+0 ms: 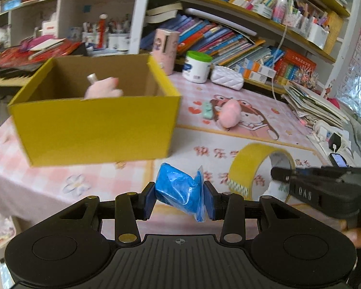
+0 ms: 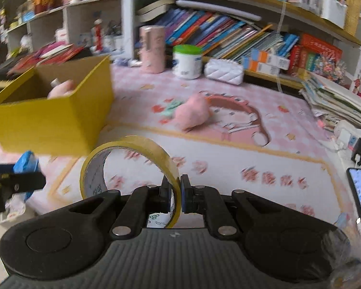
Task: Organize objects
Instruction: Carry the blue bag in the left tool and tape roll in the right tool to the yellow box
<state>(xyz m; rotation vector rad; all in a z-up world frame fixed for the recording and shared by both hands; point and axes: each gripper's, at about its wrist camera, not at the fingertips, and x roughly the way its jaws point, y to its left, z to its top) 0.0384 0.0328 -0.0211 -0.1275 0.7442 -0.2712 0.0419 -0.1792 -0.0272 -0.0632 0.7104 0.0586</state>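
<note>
The blue bag, a crinkled plastic wad, looks light, soft and slippery; it will squash rather than resist, so a grip across its bulk suits it, which is how the left gripper has it, fingers pressing in from 9 and 3 o'clock. The tape is a stiff, light hoop (easy to pinch through its wall, likely to swing); the right gripper is clamped on its band at the roll's 4 o'clock edge, one finger inside the ring, one outside. Both loads hang clear above the desk. Both grippers tilt forward and down, side by side, with the yellow box at 11 o'clock, something pink already inside.
</note>
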